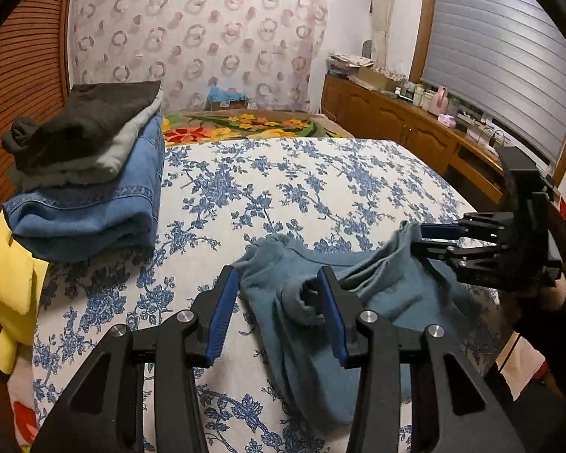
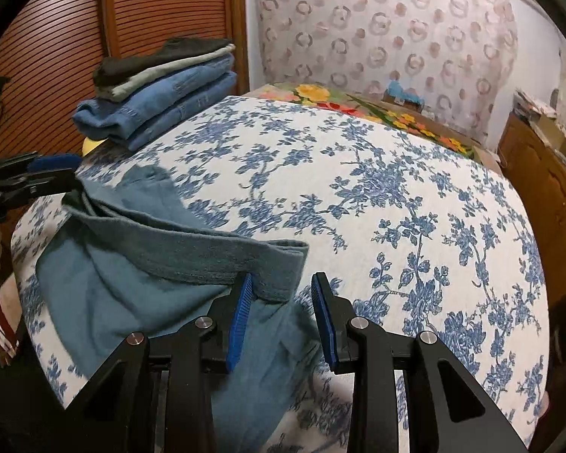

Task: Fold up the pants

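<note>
Teal-blue pants [image 1: 320, 302] lie crumpled on the floral bedsheet [image 1: 283, 188] near the bed's front edge, the waistband [image 2: 207, 253] stretched between both grippers. My left gripper [image 1: 279, 294] is open with one end of the waistband between its pads. My right gripper [image 2: 281, 298] is open around the other waistband corner; it also shows in the left wrist view [image 1: 422, 239] at the right, and the left gripper shows in the right wrist view [image 2: 53, 173] at the far left.
A stack of folded clothes, jeans under grey and black items [image 1: 90, 173], sits at the bed's far left [image 2: 162, 90]. A yellow plush [image 1: 11, 275] lies at the left edge. A wooden cabinet [image 1: 415, 128] with clutter runs along the right wall.
</note>
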